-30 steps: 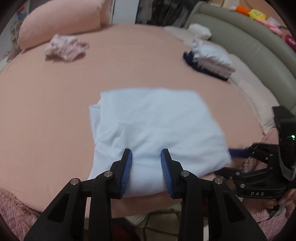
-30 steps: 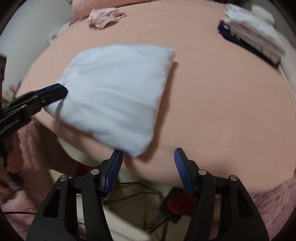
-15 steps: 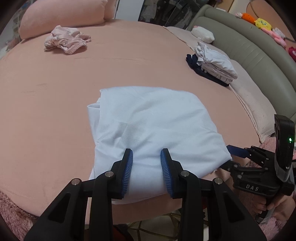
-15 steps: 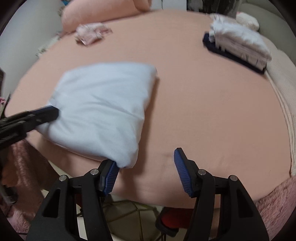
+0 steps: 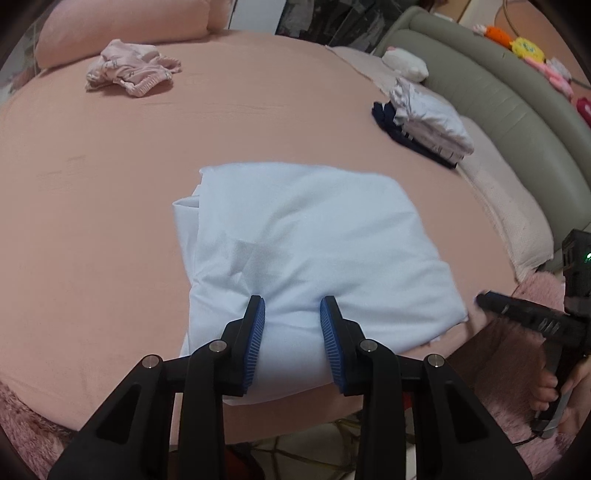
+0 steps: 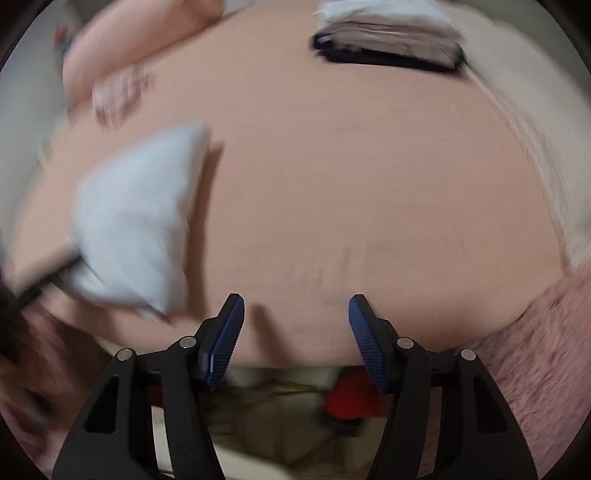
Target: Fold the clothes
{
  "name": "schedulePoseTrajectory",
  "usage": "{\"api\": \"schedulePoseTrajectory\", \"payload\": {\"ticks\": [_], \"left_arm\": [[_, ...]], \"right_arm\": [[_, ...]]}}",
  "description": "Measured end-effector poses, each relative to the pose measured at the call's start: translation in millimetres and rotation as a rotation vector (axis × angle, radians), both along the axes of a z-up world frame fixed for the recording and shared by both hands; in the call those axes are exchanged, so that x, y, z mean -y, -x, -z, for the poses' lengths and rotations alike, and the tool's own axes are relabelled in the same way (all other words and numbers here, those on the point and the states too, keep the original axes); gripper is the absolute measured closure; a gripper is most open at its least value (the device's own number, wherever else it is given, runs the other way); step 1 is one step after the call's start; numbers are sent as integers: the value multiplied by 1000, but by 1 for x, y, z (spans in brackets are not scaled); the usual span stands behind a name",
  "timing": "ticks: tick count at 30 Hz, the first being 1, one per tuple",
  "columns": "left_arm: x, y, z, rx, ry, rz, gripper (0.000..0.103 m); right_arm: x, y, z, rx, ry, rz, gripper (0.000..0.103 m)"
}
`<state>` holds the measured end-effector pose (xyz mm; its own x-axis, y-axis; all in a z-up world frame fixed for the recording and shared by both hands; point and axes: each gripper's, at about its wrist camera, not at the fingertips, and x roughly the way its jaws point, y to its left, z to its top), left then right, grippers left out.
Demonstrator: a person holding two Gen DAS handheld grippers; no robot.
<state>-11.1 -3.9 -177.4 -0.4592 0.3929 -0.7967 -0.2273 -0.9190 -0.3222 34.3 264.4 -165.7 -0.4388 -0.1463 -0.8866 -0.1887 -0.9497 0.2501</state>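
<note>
A folded light blue garment (image 5: 306,247) lies on the pink bed near its front edge; it also shows blurred in the right wrist view (image 6: 136,221). My left gripper (image 5: 292,314) is open, its blue pads just above the garment's near edge, holding nothing. My right gripper (image 6: 295,314) is open and empty over bare sheet, right of the garment; it also shows in the left wrist view (image 5: 524,314), off the garment's right corner. A crumpled pink garment (image 5: 129,72) lies at the far left. A stack of folded clothes (image 5: 424,122) sits at the far right.
A pink pillow (image 5: 122,26) lies at the back left. A grey-green padded headboard (image 5: 498,92) curves along the right, with soft toys (image 5: 524,48) on top. A pale blanket (image 5: 509,206) lies along the bed's right side. A fuzzy pink rug (image 6: 535,350) lies below the bed edge.
My right gripper has let go of the blue garment's corner and swung right, away from it. My left gripper has stayed at the garment's near edge.
</note>
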Motion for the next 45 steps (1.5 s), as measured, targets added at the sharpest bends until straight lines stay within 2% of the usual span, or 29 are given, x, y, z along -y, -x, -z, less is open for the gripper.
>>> {"api": "schedulePoseTrajectory", "payload": {"ticks": [2,3,5,7,8,9,11,13,15,18,21,23,25,28,30,31,34,35,36,37,39,40,41,43,45], "left_arm": [[6,-4,-10,-32,-50,-29,70],[11,-8,-18,-64,-52,-58,70],[19,-8,-21,-64,33,-105,68],[31,-4,-8,8,131,-158,67],[40,-2,-1,46,126,-196,65],[49,0,0,60,80,-225,65],[61,5,-8,42,-9,-256,66],[53,16,-19,-5,1,-224,66],[36,34,-23,-16,1,-164,66],[10,58,-19,-28,16,-90,66],[0,77,-5,2,106,-116,66],[15,77,9,67,108,-165,62],[28,75,15,106,82,-186,61],[40,74,7,80,114,-216,61],[54,71,2,65,52,-251,65],[61,69,1,79,-35,-244,64],[62,60,2,123,-217,-162,59],[58,57,1,130,-245,-131,55],[51,53,1,131,-248,-98,53],[47,51,2,132,-216,-88,53],[42,49,7,136,-82,-109,50],[40,48,9,137,-15,-119,49],[42,47,10,144,-8,-129,49],[54,42,12,168,-111,-150,49],[66,36,14,191,-214,-170,51]], "right_arm": [[3,1,-18,-90,10,-32,42],[8,4,-24,-128,3,-55,42],[34,13,-20,-131,-22,-122,42],[59,23,-9,-97,-47,-187,43],[68,29,0,-40,-94,-211,44],[76,32,8,13,-153,-232,44],[78,34,3,-8,-171,-242,44],[77,40,-9,-48,-151,-244,43],[83,51,-16,-63,-149,-279,43],[97,76,-17,-80,-224,-337,43],[106,94,-15,-110,-232,-360,43],[111,104,-4,-117,-223,-362,43],[119,98,8,-72,-260,-348,44],[100,88,12,-62,-222,-289,42],[84,84,8,-65,-186,-245,42],[75,82,5,-70,-166,-217,42],[60,80,-1,-78,-91,-177,40],[60,82,-3,-76,-62,-187,40],[62,83,-3,-74,-41,-200,40],[67,85,-1,-72,-30,-218,40],[78,87,4,-52,-39,-258,40],[84,87,9,-33,-95,-267,41],[87,86,12,-21,-164,-261,41],[80,81,9,-34,-201,-234,40],[67,76,4,-42,-163,-202,39]]}}
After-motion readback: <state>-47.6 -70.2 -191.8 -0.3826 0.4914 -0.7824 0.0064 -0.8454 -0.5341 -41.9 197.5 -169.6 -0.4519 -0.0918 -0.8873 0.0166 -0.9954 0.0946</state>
